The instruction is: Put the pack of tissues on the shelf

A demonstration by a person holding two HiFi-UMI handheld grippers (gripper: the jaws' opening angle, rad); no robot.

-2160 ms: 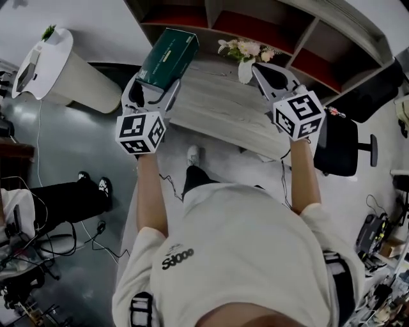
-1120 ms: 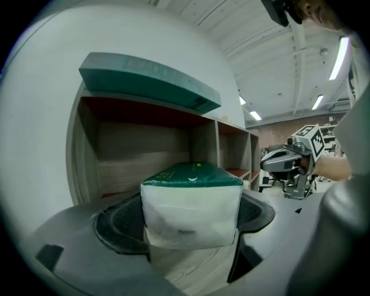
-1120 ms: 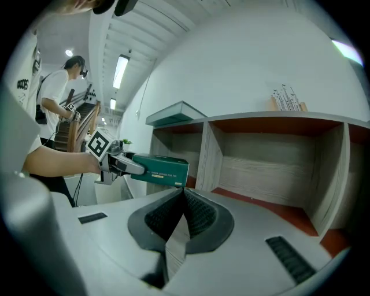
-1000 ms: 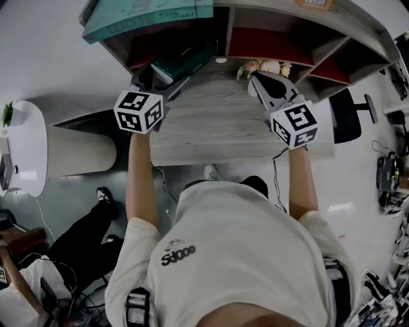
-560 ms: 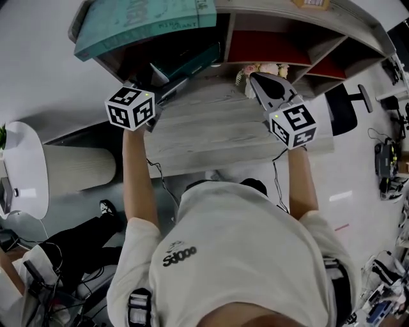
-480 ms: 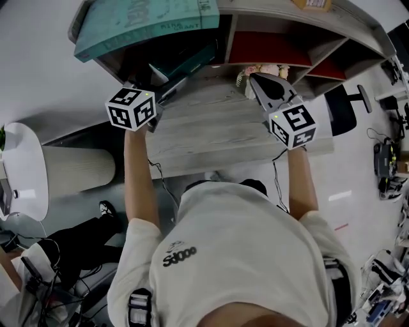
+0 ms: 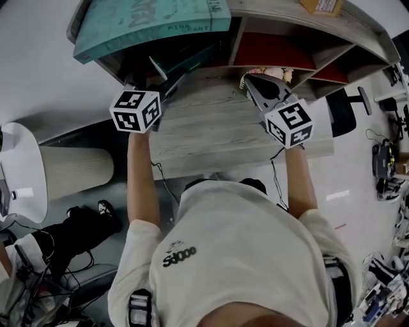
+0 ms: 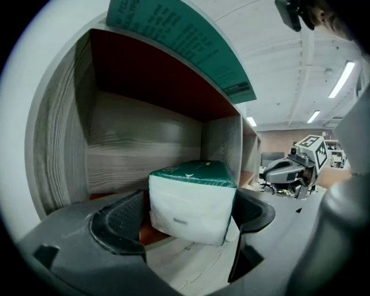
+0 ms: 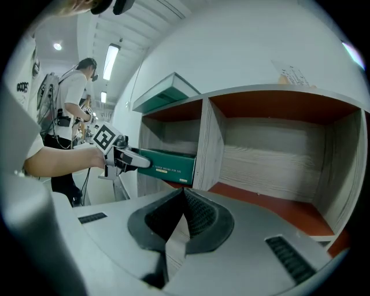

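Note:
The pack of tissues (image 8: 192, 199), dark green on top with a white end, sits between the jaws of my left gripper (image 8: 191, 215), which is shut on it. Its far end is inside the shelf's (image 8: 139, 139) left compartment, above the red floor. In the head view the pack (image 7: 185, 64) pokes into that dark compartment ahead of the left gripper (image 7: 156, 80). The right gripper view shows the pack (image 9: 167, 165) entering the shelf (image 9: 208, 144) from the left. My right gripper (image 9: 184, 202) is shut and empty, held over the desk (image 7: 217, 128) before the middle compartment.
A large teal box (image 7: 147, 22) lies on the shelf top, with a small cardboard box (image 7: 323, 6) further right. A vase of flowers (image 7: 268, 71) stands at the desk's back. A white bin (image 7: 77, 169) is left of the desk, an office chair (image 7: 342, 112) right.
My left gripper has carried the pack from above the desk's left end forward into the left compartment. The right gripper has stayed shut over the desk.

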